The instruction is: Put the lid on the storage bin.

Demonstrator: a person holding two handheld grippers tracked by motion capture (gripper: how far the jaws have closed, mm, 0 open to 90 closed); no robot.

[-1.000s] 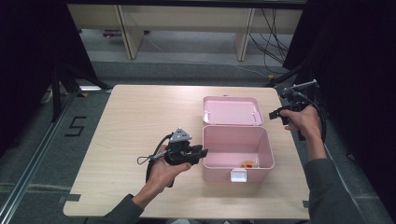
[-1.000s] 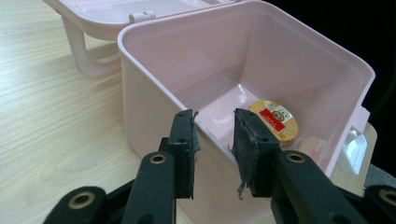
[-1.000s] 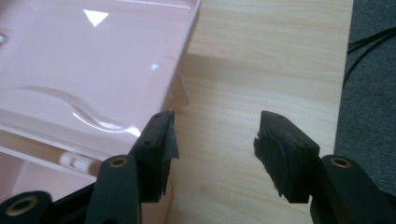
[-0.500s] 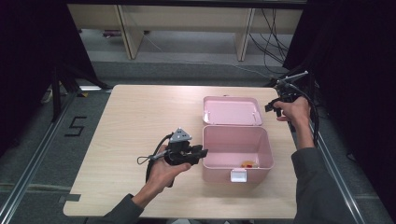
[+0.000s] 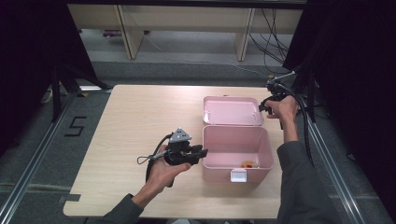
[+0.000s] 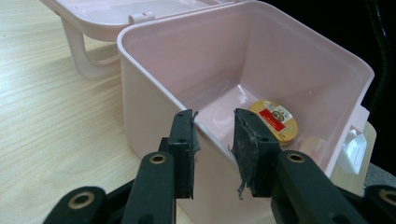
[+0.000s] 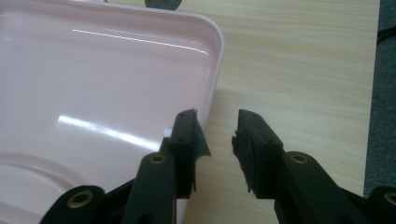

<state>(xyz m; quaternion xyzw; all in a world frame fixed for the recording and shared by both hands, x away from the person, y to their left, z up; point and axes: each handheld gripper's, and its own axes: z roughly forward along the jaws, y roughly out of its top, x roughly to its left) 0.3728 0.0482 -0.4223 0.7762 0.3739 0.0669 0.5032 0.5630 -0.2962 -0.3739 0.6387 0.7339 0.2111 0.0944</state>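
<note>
Nearest the person, the left tool (image 5: 201,153) pinches the left wall of the open pink box (image 5: 236,170), one jaw outside and one inside, pads pressed on the plastic rim. The box stands on the wooden table (image 5: 135,121), near its front edge, a white latch (image 5: 238,175) on its front wall. In the box's bottom lies a small round tin (image 6: 273,121) with a gold rim and a red label; the print on it is too small to read.

Behind the box its lid (image 5: 232,111) lies flung back flat on the table, inside up. At the lid's far right corner hovers the right tool (image 5: 263,106); its jaws have just been closing, stand partly spread, and nothing is between them, the lid's edge just beside one jaw.

On the floor left of the table, black tape forms a "5" (image 5: 76,126).
</note>
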